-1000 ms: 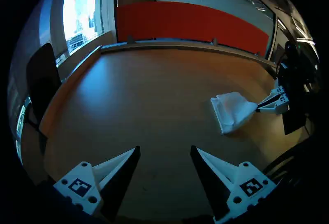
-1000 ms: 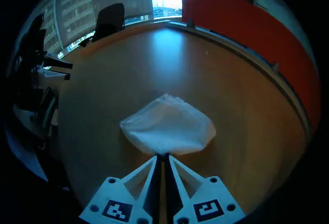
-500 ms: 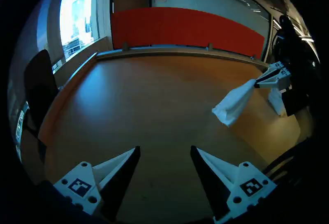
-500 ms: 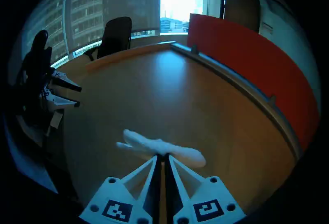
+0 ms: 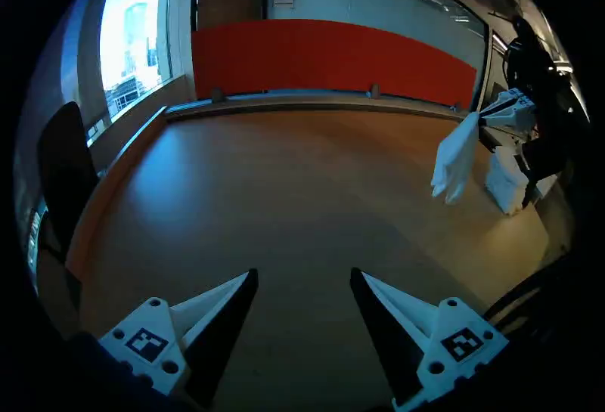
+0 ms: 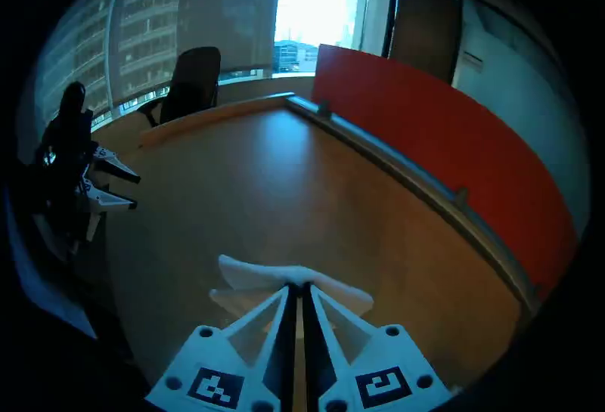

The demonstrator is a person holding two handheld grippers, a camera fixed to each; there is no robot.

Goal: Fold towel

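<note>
In the left gripper view a white towel (image 5: pixel 454 159) hangs limp above the right side of the wooden table (image 5: pixel 287 185), held by one corner in my right gripper (image 5: pixel 484 115). The right gripper view has that gripper (image 6: pixel 297 288) shut on the towel (image 6: pixel 291 274), which bunches just past the fingertips. My left gripper (image 5: pixel 302 272) stands open low over the table's near side, nothing between its fingers. From the right gripper view it (image 6: pixel 125 189) appears far left, open, held by a person in dark clothes.
A red partition (image 5: pixel 333 53) runs along the table's far edge. A black chair (image 5: pixel 64 170) stands at the left side by the windows. Another white item (image 5: pixel 505 181) sits at the table's right edge beside the hanging towel.
My right gripper has lifted the towel off the table; it now hangs in the air, higher and farther right in the left gripper view. The left gripper has stayed open and nearly still.
</note>
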